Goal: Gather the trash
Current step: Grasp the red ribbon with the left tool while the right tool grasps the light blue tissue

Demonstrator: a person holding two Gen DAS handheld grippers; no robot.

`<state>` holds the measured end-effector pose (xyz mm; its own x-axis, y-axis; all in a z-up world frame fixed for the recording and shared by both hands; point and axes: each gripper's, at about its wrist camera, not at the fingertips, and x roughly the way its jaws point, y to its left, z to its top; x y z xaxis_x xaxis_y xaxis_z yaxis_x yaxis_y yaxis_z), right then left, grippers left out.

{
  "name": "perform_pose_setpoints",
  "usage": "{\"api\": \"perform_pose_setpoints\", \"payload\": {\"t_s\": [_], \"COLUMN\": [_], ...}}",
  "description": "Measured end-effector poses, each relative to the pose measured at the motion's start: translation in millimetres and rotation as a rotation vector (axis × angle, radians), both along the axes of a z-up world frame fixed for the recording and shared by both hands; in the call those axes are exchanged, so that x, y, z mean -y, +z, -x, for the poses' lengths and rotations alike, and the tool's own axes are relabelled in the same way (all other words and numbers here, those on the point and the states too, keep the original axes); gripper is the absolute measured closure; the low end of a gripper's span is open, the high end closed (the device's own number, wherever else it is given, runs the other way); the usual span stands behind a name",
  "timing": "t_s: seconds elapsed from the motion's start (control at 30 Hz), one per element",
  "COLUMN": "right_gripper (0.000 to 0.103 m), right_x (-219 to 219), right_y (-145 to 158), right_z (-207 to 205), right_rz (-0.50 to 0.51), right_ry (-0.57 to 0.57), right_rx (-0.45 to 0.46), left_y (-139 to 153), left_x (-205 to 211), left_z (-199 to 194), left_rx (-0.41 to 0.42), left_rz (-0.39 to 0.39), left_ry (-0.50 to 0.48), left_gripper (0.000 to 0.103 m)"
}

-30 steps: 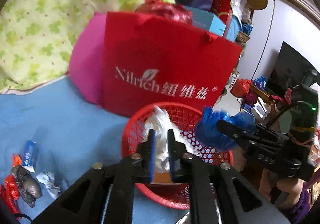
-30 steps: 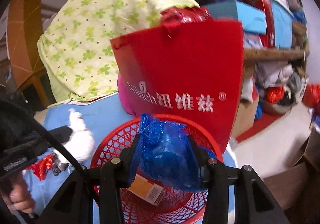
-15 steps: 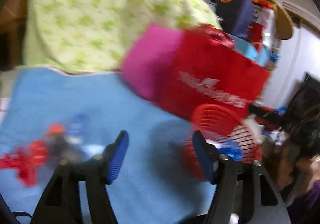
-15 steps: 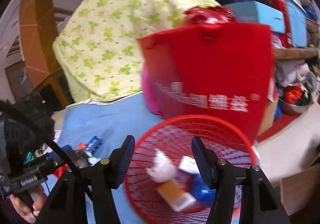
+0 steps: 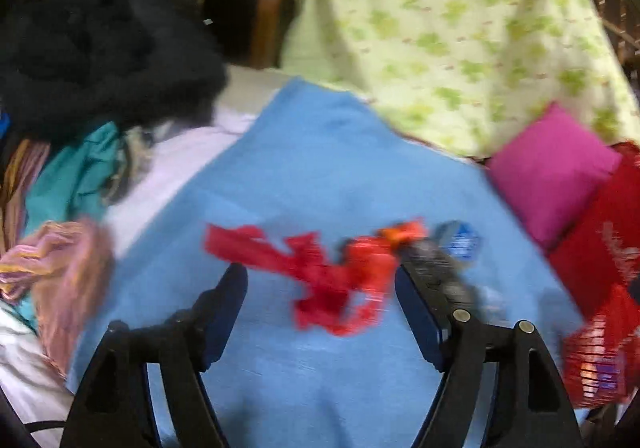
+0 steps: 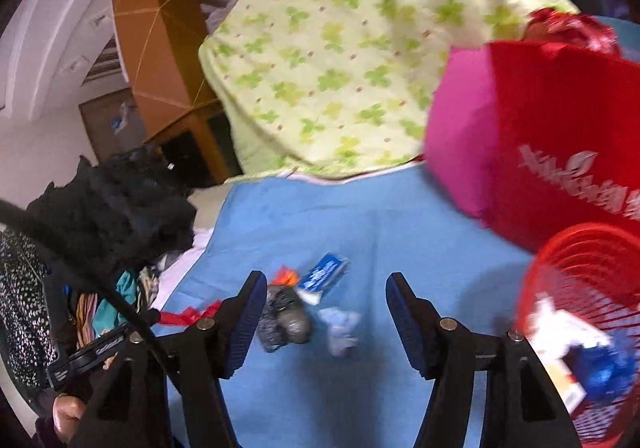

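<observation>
both grippers just dumped their loads in the red basket point(image 6: 580, 312), jaws opening, now apart and empty; left gripper point(image 5: 320, 300) over the red wrapper point(image 5: 320, 272), right gripper point(image 6: 326, 312) over the crumpled tissue point(image 6: 340, 328), both left of it

My bed's blue sheet point(image 6: 360, 215) fills mid-frame. On it: red wrapper point(image 5: 320, 272), dark crumpled scrap point(image 6: 282, 322), blue packet point(image 6: 324, 274), pale wad point(image 6: 340, 328), red basket point(image 6: 580, 288) at right, pink pillow point(image 6: 460, 127) upper right, clothes pile point(image 6: 112, 199) left.

White lettering on the red bag point(image 6: 560, 135) is too blurred to read.
</observation>
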<state>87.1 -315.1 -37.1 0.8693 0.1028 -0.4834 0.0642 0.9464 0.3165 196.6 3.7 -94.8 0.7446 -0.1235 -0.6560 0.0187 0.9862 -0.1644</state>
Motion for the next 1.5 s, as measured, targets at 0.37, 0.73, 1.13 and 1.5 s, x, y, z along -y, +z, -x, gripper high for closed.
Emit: {"api": "perform_pose_setpoints", "payload": {"t_s": [0.37, 0.73, 1.13, 1.5], "right_gripper": [0.036, 0.036, 0.037, 0.045], "right_x": [-35.9, -34.8, -15.3, -1.2], "right_y": [-43.8, -92.0, -134.1, -160.9], "right_z": [-42.7, -76.5, -117.7, -151.5], "right_rz": [-0.001, 0.004, 0.057, -0.027], "right_ry": [0.153, 0.138, 0.077, 0.051], "right_rx": [-0.011, -0.082, -0.312, -0.400], "left_y": [-41.5, -66.9, -71.8, -80.0], "left_x": [-32.7, 2.9, 9.3, -1.0], "left_z": [-36.2, -57.8, -65.3, -75.1], "left_rx": [-0.009, -0.017, -0.054, -0.128], "left_rz": [-0.040, -0.105, -0.050, 0.018], "left_ry": [0.167, 0.043, -0.044, -0.057], "left_gripper": [0.026, 0.026, 0.026, 0.026]}}
